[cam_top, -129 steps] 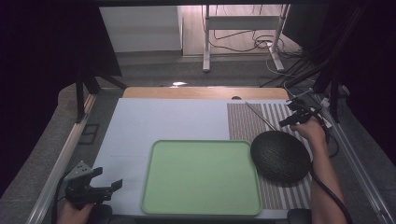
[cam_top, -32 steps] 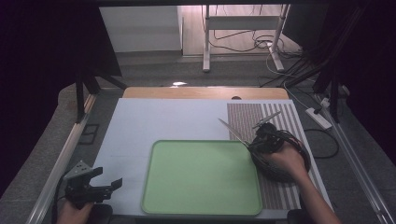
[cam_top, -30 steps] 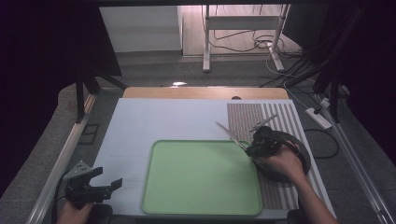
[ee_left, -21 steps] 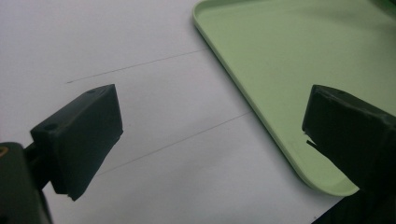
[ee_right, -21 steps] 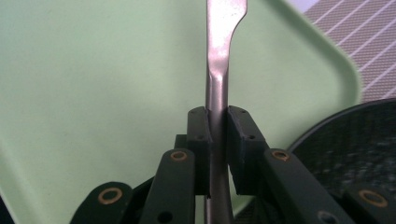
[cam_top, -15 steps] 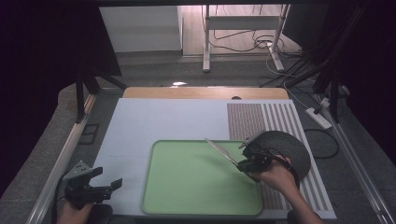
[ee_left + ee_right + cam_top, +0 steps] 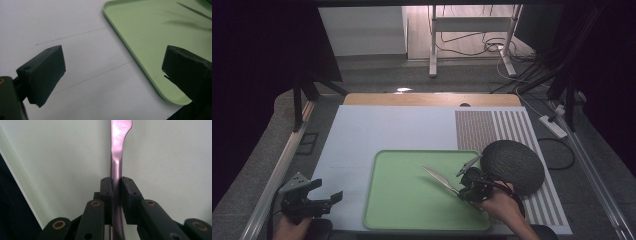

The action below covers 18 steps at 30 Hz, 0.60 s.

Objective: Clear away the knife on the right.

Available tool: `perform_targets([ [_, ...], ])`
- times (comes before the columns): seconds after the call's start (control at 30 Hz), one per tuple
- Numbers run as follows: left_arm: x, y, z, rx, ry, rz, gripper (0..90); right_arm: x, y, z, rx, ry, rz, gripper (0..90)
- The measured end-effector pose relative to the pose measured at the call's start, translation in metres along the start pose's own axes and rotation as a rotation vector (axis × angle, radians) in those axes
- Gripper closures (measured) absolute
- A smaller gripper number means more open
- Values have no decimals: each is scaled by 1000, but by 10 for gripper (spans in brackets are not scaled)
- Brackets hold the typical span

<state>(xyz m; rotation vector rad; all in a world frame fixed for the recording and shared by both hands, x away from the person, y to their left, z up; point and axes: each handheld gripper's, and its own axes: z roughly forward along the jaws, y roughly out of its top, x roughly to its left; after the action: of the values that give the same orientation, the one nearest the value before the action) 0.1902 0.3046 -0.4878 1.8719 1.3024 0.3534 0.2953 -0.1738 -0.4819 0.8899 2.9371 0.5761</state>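
Observation:
My right gripper (image 7: 463,189) is shut on the handle of a slim metal utensil (image 7: 439,178), which looks like a table knife. It hangs over the right half of the light green tray (image 7: 402,200), blade pointing left and away. In the right gripper view the jaws pinch the utensil (image 7: 117,145) at its neck, my right gripper (image 7: 116,182) above the tray (image 7: 162,157). My left gripper (image 7: 328,190) rests open at the near left, just off the tray's corner. The left gripper view shows my left gripper (image 7: 112,65) with nothing between its jaws, beside the tray (image 7: 140,30).
A dark round plate (image 7: 512,165) lies just right of the tray, partly on a striped mat (image 7: 492,127). A pale blue sheet (image 7: 387,130) covers the table. A power strip (image 7: 554,126) and cables lie beyond the right edge.
The right gripper has carried the utensil from the far right, across the dark plate, leftward and nearer until it hangs over the tray. The left gripper has stayed still.

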Motion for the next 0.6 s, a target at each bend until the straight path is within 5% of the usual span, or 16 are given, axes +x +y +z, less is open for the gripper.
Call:
perform_targets([
  [0.23, 0, 0, 0, 2, 0, 3, 51, 7, -5, 11, 52, 5, -30, 787],
  [0.37, 0, 0, 1, 4, 1, 3, 51, 3, -1, 7, -13, 10, -17, 698],
  [0.5, -1, 1, 1, 6, 3, 5, 51, 6, 14, 5, -65, 42, -68, 872],
  [0.6, -1, 1, 1, 7, 4, 6, 52, 14, 29, 10, -74, 62, -140, 897],
])
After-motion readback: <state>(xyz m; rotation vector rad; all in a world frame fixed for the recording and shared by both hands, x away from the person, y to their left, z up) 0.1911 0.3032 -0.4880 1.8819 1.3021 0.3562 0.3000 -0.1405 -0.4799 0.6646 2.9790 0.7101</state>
